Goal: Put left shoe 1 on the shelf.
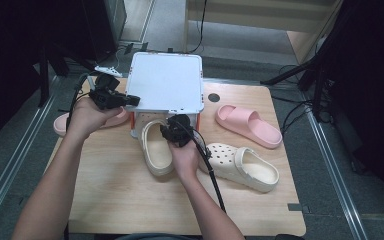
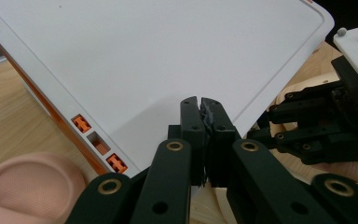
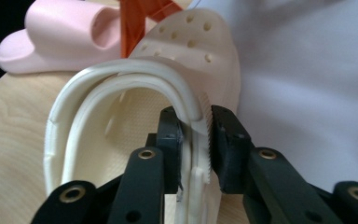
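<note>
Wooden tabletop (image 1: 130, 200) on a grey floor, dark surroundings on both sides; my forearms enter from the lower edge of the high view. At the far centre stands a white rack with orange fittings (image 1: 166, 81), its flat top facing the camera. My left gripper (image 1: 132, 100) hovers at the rack's left edge with its jaws pressed together on nothing; in the left gripper view the closed jaws lie over the white top. My right gripper (image 1: 172, 126) sits at the rack's front, at the heel of a cream clog (image 1: 155, 150) whose toe points under the rack. In the right gripper view the clog's side wall and strap stand between my jaws, the left pad close against the wall, the right pad a small gap away, so the grip is released. A second cream clog (image 1: 242, 166) lies to the right, near my right forearm. One pink slide (image 1: 247, 125) lies at the far right; another pink slide (image 1: 62, 124) at the left is largely hidden behind my left hand (image 1: 86, 117). The rack's interior and the first clog's toe are hidden beneath its top. No writing or brand mark can be read on any item.
</note>
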